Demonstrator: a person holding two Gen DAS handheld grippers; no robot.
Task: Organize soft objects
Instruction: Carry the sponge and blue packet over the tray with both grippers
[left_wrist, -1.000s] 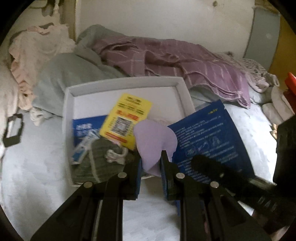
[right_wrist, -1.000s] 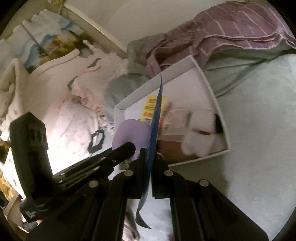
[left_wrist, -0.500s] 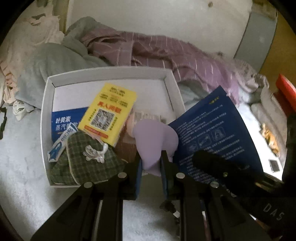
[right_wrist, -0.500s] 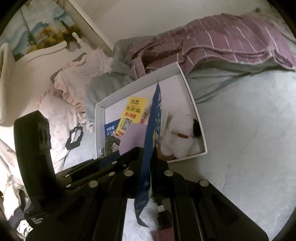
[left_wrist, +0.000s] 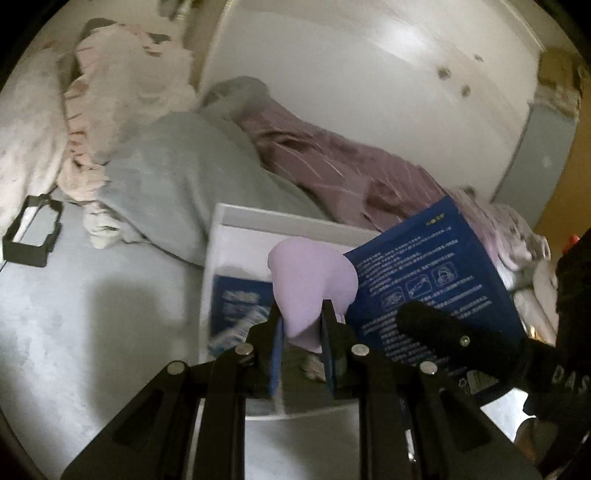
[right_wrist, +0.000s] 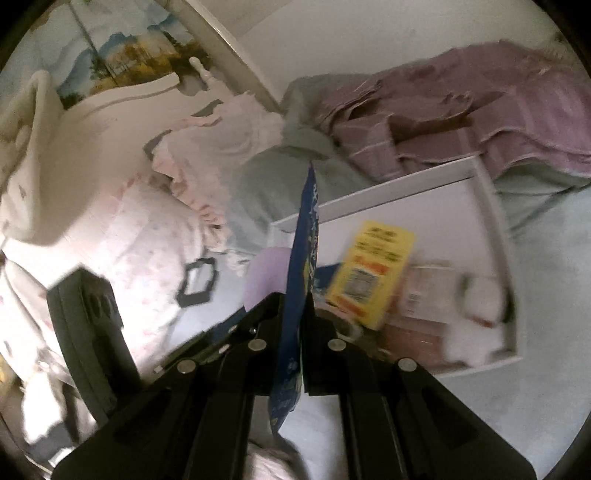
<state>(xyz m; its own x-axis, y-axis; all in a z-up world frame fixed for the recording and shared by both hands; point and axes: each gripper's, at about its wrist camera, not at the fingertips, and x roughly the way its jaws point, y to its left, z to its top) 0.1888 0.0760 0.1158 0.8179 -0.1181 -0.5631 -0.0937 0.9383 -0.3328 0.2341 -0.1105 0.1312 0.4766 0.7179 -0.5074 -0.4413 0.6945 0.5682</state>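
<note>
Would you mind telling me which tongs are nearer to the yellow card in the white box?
Right. The right tongs, shut on the blue packet, sit just beside the yellow card; the left tongs, gripping the lilac pad, are further away.

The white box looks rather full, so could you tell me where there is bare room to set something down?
The far part of the white box behind the yellow packet is bare. The bedsheet left of the box is free. The box's near half is crowded.
</note>
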